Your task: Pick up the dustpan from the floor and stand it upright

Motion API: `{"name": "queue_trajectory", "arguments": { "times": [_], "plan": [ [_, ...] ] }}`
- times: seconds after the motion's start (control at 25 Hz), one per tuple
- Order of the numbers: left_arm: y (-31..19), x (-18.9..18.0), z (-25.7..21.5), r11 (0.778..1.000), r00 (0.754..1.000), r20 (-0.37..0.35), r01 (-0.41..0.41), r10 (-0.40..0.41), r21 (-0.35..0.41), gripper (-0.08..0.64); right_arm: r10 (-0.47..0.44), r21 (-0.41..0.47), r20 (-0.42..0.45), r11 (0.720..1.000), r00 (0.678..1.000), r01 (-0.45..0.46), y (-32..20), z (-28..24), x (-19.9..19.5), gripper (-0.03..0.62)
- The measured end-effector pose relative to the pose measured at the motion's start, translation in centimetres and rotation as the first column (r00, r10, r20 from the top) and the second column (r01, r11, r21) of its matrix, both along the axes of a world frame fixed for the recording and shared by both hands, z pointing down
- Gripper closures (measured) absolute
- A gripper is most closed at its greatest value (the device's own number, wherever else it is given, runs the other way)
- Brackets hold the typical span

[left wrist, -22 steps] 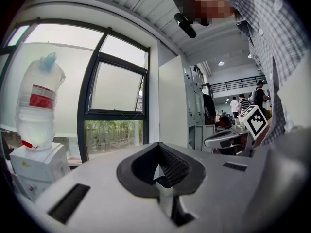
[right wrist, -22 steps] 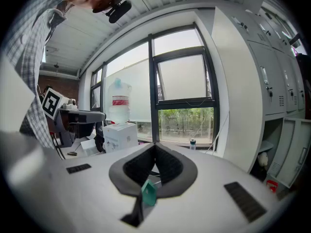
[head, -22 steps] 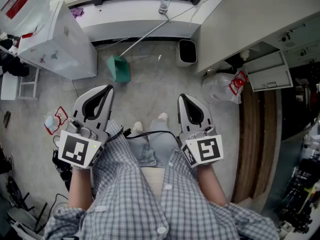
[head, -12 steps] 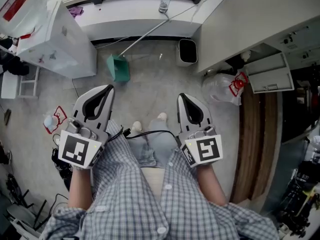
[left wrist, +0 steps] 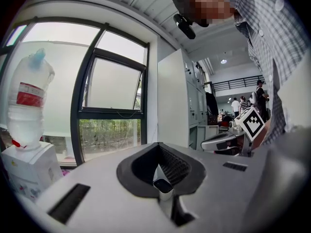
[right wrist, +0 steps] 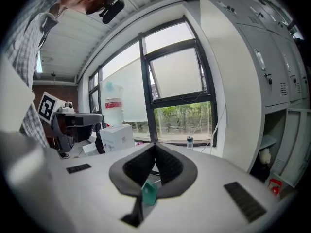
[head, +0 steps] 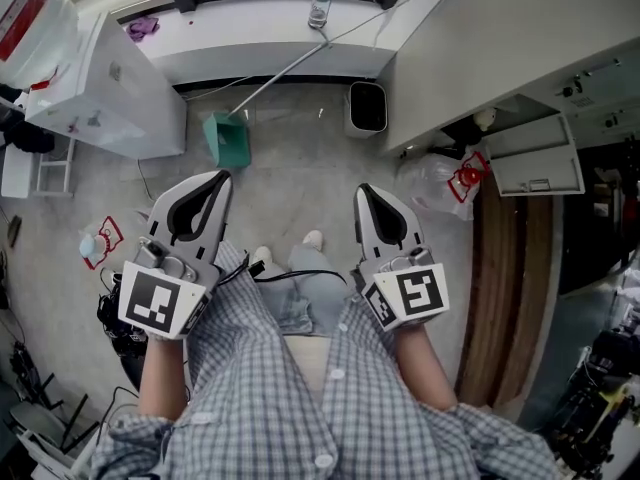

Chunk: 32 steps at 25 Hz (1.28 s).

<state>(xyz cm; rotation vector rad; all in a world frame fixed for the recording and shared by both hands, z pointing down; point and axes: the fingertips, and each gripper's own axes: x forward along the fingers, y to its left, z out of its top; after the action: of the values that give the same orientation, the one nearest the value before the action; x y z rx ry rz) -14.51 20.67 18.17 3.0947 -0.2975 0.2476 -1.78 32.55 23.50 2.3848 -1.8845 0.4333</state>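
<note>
A green dustpan (head: 227, 140) rests on the grey floor ahead of me, its long thin handle (head: 285, 68) slanting up to the window sill. Both grippers hover side by side well short of it, above my legs. My left gripper (head: 218, 176) is shut and empty, its tips meeting in the left gripper view (left wrist: 156, 143). The right gripper (head: 363, 190) is shut and empty too. In the right gripper view the dustpan (right wrist: 149, 193) shows as a small green shape through the gap below the closed tips (right wrist: 155, 143).
A white water dispenser (head: 100, 88) stands left of the dustpan. A small waste bin (head: 367, 107) sits against the white cabinet (head: 480, 48) on the right. A plastic bag (head: 435, 178) lies by the cabinet, cables and a wrapper (head: 98, 243) lie at left.
The floor has slid down and left in the head view: dustpan and bin sit slightly higher and further left. My feet have shifted. Both grippers keep their places and stay shut.
</note>
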Motion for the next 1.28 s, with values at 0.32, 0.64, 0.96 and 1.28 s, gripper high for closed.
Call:
{"name": "queue_trajectory", "arguments": {
  "times": [0.32, 0.64, 0.96, 1.28],
  "plan": [
    [1.5, 3.1, -0.7, 0.999, 0.999, -0.014, 0.048, -0.048, 0.008, 0.554, 0.001, 0.028, 0.018, 1.000, 1.000, -0.001, 1.6, -0.5, 4.9, 0.584],
    [2.6, 4.0, -1.3, 0.992, 0.992, -0.025, 0.122, -0.121, 0.020, 0.554, -0.028, 0.053, -0.007, 0.998, 1.000, 0.028, 3.0, -0.4, 7.0, 0.586],
    [3.5, 5.0, -1.0, 0.992, 0.993, -0.024, 0.119, -0.119, 0.028, 0.553, -0.024, 0.054, -0.001, 0.998, 1.000, 0.024, 3.9, 0.4, 7.8, 0.584],
    [2.4, 6.3, -0.2, 0.994, 0.994, -0.008, 0.105, -0.105, 0.013, 0.553, -0.028, 0.013, -0.020, 1.000, 0.999, 0.029, 3.3, 1.2, 8.3, 0.586]
  ]
}}
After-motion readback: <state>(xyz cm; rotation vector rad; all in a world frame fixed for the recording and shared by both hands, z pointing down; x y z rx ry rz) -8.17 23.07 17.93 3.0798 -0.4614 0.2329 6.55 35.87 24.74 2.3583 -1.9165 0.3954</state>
